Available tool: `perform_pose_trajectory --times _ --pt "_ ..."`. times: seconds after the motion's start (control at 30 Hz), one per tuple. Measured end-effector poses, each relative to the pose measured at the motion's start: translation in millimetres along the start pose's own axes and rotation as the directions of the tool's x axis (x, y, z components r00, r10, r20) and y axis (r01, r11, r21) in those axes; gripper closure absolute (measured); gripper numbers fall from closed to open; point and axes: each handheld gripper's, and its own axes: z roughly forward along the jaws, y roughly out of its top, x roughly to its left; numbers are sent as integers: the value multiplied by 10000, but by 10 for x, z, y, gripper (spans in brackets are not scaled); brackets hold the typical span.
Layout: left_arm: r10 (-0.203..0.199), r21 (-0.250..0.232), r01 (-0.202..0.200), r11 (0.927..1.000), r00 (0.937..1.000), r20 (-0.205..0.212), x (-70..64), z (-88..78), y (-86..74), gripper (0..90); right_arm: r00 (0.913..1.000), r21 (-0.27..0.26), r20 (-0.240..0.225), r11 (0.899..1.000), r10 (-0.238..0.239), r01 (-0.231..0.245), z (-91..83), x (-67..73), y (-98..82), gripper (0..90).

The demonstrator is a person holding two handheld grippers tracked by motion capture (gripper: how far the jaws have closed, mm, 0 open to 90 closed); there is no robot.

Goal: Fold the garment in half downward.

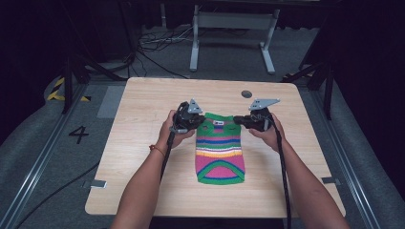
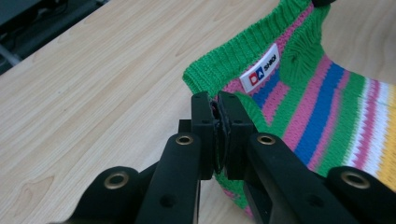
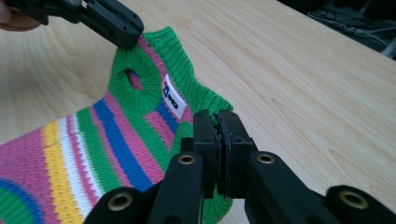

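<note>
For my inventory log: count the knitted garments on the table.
1: a striped knit sweater lies mid-table, its collar end pinched between the left gripper and the right gripper.

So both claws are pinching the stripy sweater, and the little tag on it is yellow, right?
Not quite. Both claws, left and right, do pinch the sweater at its green collar end, but the tag is white with red and blue marks, not yellow. The left gripper view shows it best.

- A white label (image 2: pixel 259 68) sewn inside the neck of the striped knit sweater (image 2: pixel 322 116) bears a red-and-blue "DA" mark, then small illegible letters.
- The floor (image 1: pixel 57 157), at 9 o'clock of the table (image 1: pixel 143 109), carries a black "4" (image 1: pixel 79 134).
</note>
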Motion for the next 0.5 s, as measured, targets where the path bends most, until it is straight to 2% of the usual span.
perform_pose_trajectory --times 0.13,0.27,0.5 --pt "289 -121 -287 9995 9994 185 -86 -79 -8 860 9997 -119 -177 9998 -164 162 -57 64 -2 872" --pt "804 -265 -796 9965 9963 305 -224 -201 -32 858 9975 -225 -480 9984 -525 515 -156 193 -30 872" --pt "1123 -583 -1091 9923 9922 548 -366 -364 -73 859 9924 -367 -812 9953 -927 900 -302 329 -74 871"
